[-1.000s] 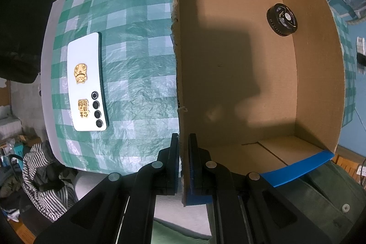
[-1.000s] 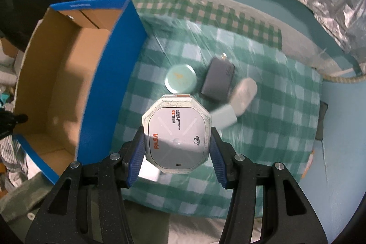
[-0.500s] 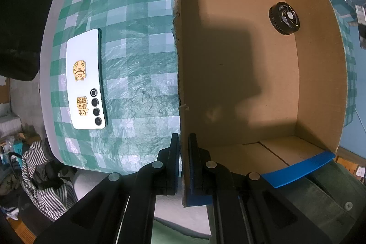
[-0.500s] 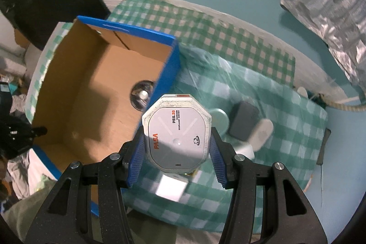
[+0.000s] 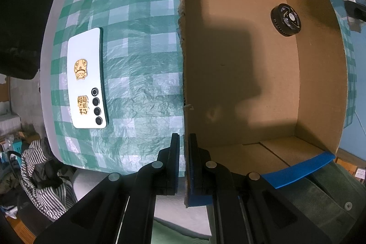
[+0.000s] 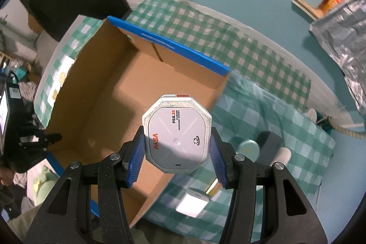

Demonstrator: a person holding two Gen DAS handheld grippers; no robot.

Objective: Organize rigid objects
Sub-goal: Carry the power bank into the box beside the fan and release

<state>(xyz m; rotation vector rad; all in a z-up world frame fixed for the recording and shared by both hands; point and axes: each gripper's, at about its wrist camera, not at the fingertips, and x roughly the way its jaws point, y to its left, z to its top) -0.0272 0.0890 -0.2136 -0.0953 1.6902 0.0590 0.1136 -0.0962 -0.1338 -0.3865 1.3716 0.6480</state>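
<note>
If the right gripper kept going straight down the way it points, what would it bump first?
Probably the cardboard box, near its right wall; the right gripper holds the white octagonal case over it. Depth is unclear.

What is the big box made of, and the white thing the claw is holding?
The box looks like cardboard: matte brown inside, ragged fibrous rim, blue outer skin. The white octagonal case in the right gripper looks like hard plastic: smooth, faintly glossy printed face, with a speckled, scuffed edge. Whether it is plastic all through cannot be told.
</note>
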